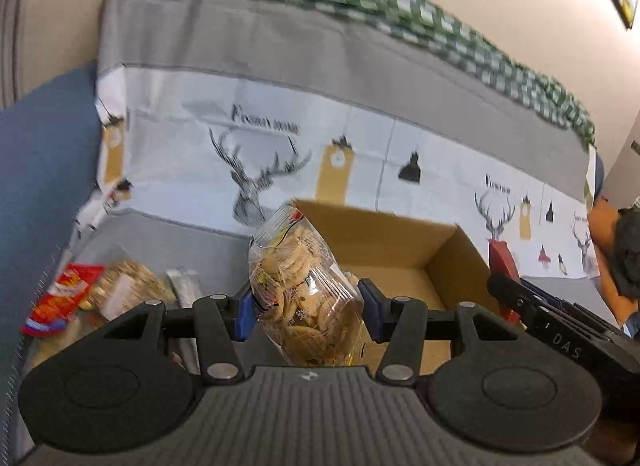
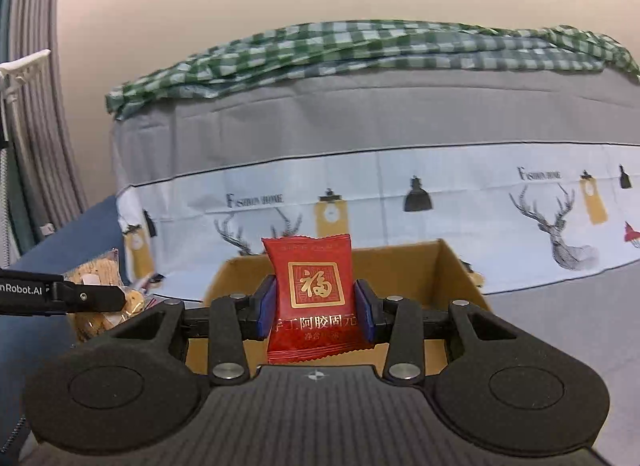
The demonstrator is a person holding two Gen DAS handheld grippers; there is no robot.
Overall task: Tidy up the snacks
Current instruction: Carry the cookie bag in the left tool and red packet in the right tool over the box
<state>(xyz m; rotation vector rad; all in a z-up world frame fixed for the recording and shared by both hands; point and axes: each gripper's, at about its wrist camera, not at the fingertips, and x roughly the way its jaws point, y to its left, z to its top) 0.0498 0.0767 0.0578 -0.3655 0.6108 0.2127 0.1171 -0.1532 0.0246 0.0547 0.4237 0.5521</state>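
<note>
Left hand-held gripper (image 1: 306, 312) was clamped on a clear plastic bag of round tan cookies (image 1: 300, 286), blue pads (image 1: 245, 314) pressing both sides, bag standing upright between the jaws. Directly ahead of it and lower sat an open brown cardboard box (image 1: 384, 242), its interior floor bare where visible. Left of the left hand-held gripper lay a pile of loose snack packs, including a red-and-yellow packet (image 1: 60, 298) and a blurred tan one (image 1: 128, 282), on grey bedding.

Right hand-held gripper (image 2: 316, 308) was clamped on a flat red foil sachet with a gold square emblem and gold lettering (image 2: 312, 298), pads on its left and right edges, sachet upright. The same cardboard box (image 2: 448, 278) sat just ahead, open top facing up. In the right wrist view the left tool's black finger (image 2: 88, 296) showed off to the left with the cookie bag (image 2: 96, 270) in it; in the left wrist view the right tool (image 1: 560, 330) showed off to the right.

Behind the box: a grey-and-white printed sheet with deer heads and lamps (image 2: 400, 193), and a green checked cloth (image 2: 360, 49) on top.
</note>
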